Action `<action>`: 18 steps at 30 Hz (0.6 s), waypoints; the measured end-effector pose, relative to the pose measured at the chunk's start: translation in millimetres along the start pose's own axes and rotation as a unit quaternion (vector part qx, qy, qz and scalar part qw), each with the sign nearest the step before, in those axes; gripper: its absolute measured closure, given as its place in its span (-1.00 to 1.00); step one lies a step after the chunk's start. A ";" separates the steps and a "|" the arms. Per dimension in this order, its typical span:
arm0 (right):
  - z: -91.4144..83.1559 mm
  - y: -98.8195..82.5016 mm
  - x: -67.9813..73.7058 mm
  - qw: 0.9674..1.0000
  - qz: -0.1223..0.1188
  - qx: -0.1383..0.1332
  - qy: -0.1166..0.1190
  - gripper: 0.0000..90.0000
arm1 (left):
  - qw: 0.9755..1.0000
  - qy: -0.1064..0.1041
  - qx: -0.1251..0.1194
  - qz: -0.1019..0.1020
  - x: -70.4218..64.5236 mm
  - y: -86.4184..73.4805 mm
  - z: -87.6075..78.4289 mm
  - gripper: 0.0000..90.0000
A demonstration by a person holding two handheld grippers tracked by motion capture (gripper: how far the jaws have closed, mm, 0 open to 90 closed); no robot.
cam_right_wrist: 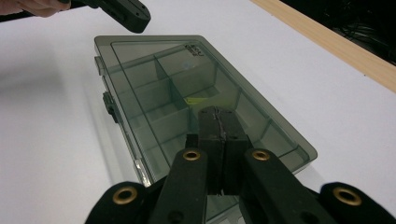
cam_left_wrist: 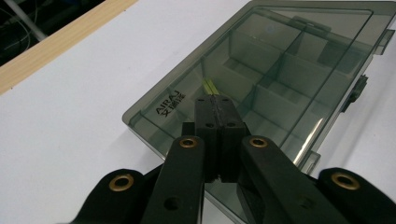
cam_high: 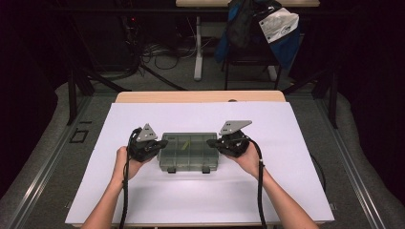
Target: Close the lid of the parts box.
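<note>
I had both grippers down at the smoky clear organizer box [cam_high: 189, 151], which lay flat and closed in the middle of the white table cover [cam_high: 200, 200], its two latches [cam_high: 188, 170] facing me. My left gripper [cam_high: 160, 142] sat over the box's left end, jaws pressed tight together with nothing between them; the left gripper view had the shut tips [cam_left_wrist: 215, 100] hovering right above the lid near the printed corner. My right gripper [cam_high: 212, 142] mirrored it at the right end, jaws likewise pinched shut and empty, tips [cam_right_wrist: 216, 114] over the lid above the dividers. Through the lid I could see a small yellow-green piece [cam_right_wrist: 198, 100] lying in one central compartment. I judged this the approach step: bracketing the box before working it open. Next, I reckoned, one closed tip had to steady the lid or body while the other got to a front latch, and that called for dropping low at the near edge without shoving the box.
</note>
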State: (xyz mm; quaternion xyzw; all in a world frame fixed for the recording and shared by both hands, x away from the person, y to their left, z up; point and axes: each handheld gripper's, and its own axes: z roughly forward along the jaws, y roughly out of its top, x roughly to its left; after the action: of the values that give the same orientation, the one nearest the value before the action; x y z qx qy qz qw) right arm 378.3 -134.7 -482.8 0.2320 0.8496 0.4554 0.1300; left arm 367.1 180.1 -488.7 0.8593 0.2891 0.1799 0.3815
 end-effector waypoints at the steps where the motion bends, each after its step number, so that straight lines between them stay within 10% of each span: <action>1: 0.8 -1.3 0.4 1.000 -0.001 0.001 -0.001 1.00 | 1.000 0.000 -0.002 -0.004 -0.5 -1.6 0.5 0.99; 18: 12.5 -16.9 1.7 0.999 -0.010 0.031 -0.018 1.00 | 1.000 0.000 0.013 -0.001 -3.9 -16.6 9.2 0.99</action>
State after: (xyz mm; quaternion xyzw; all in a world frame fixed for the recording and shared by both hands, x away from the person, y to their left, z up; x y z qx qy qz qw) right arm 377.6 -133.0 -503.7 0.2358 0.8632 0.4231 0.1426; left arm 363.0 181.5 -507.6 0.8641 0.2924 0.1756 0.3701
